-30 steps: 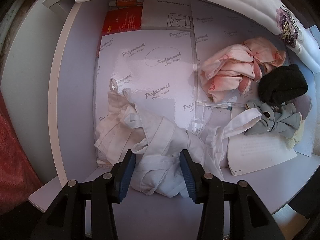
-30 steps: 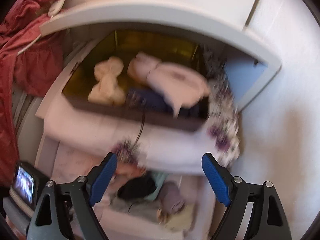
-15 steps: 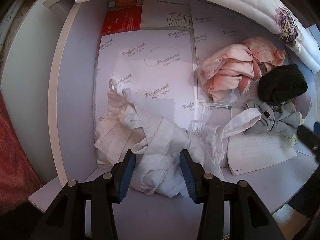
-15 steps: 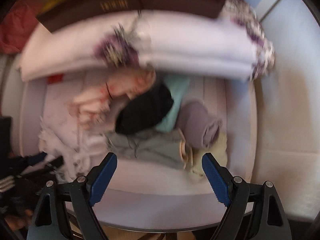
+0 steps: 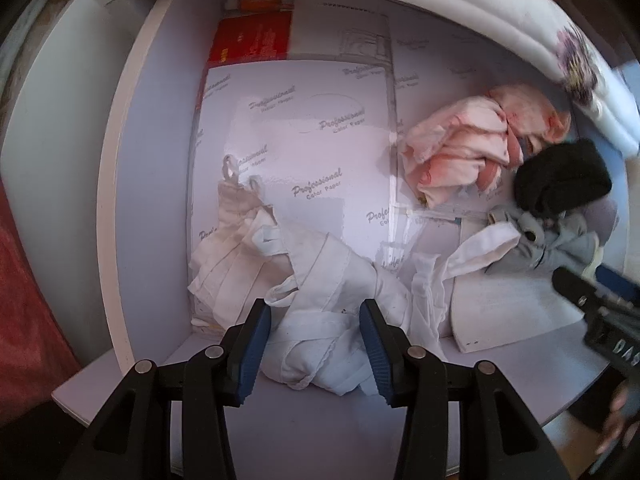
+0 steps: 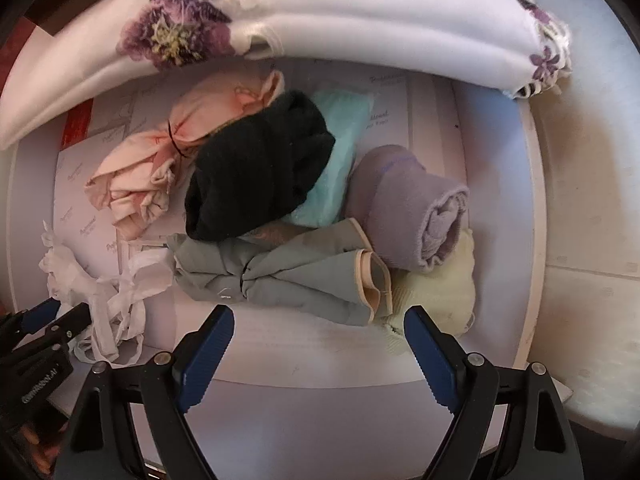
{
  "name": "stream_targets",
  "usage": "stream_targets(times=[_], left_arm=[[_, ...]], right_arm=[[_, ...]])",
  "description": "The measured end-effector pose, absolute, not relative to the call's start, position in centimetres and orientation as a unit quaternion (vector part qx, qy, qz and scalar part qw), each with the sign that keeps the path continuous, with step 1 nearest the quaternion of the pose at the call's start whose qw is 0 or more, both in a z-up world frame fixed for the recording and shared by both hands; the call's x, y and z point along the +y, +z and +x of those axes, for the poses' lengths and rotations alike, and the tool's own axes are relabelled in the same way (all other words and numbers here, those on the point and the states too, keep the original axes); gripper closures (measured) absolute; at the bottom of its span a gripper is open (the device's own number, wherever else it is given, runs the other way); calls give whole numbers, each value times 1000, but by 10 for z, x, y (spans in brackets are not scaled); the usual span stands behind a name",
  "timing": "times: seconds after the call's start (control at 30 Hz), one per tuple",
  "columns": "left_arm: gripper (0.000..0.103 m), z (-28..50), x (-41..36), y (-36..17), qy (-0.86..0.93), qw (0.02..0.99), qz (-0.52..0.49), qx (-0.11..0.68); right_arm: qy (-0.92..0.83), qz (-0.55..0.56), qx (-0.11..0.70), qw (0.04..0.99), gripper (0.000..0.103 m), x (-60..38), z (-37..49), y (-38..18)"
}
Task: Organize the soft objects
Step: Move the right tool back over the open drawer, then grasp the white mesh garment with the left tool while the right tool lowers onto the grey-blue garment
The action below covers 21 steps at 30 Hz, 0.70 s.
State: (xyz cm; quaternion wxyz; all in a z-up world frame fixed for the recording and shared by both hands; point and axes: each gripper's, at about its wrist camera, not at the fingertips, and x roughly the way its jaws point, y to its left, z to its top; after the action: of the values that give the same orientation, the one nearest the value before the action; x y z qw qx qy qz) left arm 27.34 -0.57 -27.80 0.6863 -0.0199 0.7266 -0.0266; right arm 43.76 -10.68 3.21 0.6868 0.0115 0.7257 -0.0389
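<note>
The left gripper point(image 5: 316, 344) is sitting low at the front of the pale shelf point(image 5: 132, 184), its blue fingers point(image 5: 254, 350) pressing either side of a crumpled white garment point(image 5: 320, 300) lying on printed paper sheets point(image 5: 300, 132); the right gripper point(image 6: 316, 354) is hovering with fingers spread wide and gripping nothing, just before a grey tied bundle point(image 6: 280, 272); behind it a black roll point(image 6: 256, 172), a pink bundle point(image 6: 176, 152), a lilac roll point(image 6: 408, 204) and a pale yellow piece point(image 6: 436, 288) are crowding together beneath a folded floral cloth point(image 6: 320, 8)
</note>
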Motion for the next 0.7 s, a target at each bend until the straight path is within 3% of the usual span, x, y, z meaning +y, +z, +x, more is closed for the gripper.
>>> stream_targets(times=[0.13,0.27,0.7], left_arm=[[55,277,13,-276,-18,680,-90,728],[45,280,34,-271,-14,672,-160,723],[43,280,55,-264,-2,663,-204,720]], right_arm=[[-36,12,732,680,15,-106,441,21],[-37,13,739,673,15,-107,439,12],[-29,16,742,669,14,-90,451,2]])
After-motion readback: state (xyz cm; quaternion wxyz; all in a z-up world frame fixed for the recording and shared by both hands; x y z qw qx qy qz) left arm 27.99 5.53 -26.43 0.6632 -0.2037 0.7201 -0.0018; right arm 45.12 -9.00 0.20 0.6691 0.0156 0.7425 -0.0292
